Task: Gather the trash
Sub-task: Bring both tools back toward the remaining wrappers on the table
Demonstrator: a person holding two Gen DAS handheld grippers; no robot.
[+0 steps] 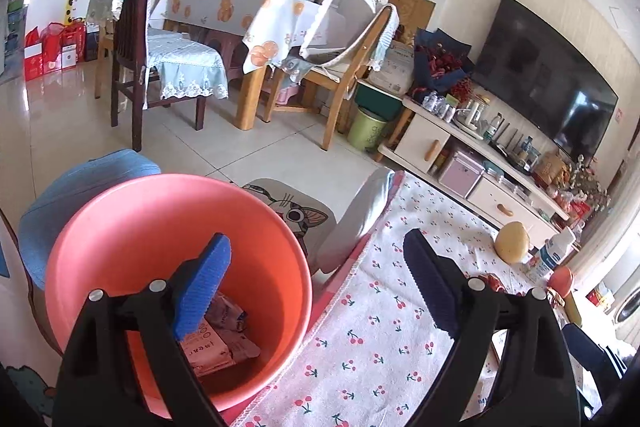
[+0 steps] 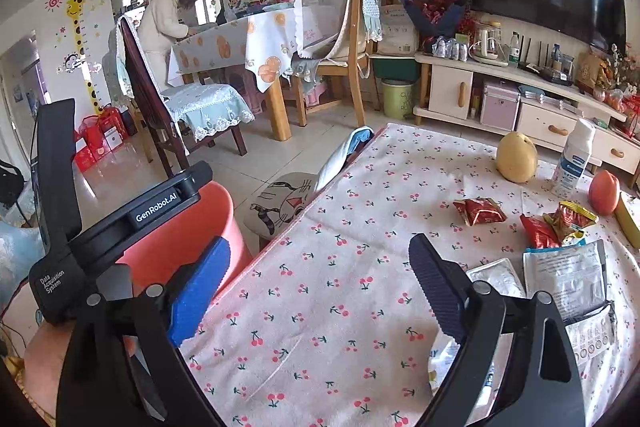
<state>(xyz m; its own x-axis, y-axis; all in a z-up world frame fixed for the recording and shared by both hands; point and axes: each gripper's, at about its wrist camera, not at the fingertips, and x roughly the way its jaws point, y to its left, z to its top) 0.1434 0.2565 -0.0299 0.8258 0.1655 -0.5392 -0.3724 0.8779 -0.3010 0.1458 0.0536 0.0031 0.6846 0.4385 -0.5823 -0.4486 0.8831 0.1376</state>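
Observation:
A salmon-pink bucket (image 1: 160, 267) stands on the floor against the table's left edge, with crumpled wrappers (image 1: 224, 339) lying in its bottom. My left gripper (image 1: 316, 239) hangs open above the bucket's right rim and the table edge, with nothing between its pads. My right gripper (image 2: 320, 241) is open and empty over the cherry-print tablecloth (image 2: 320, 307), and the bucket (image 2: 188, 227) is at its left. On the cloth to the right lie red snack wrappers (image 2: 478, 211), a yellow-red wrapper (image 2: 572, 217) and silver packets (image 2: 566, 275).
A yellow fruit (image 2: 517, 157), a white bottle (image 2: 572, 159) and a red fruit (image 2: 604, 193) stand at the table's far right. A cat-print stool (image 2: 280, 203) sits beside the bucket. Beyond are chairs, a covered dining table with a person (image 2: 164, 23) and a TV cabinet (image 2: 520, 95).

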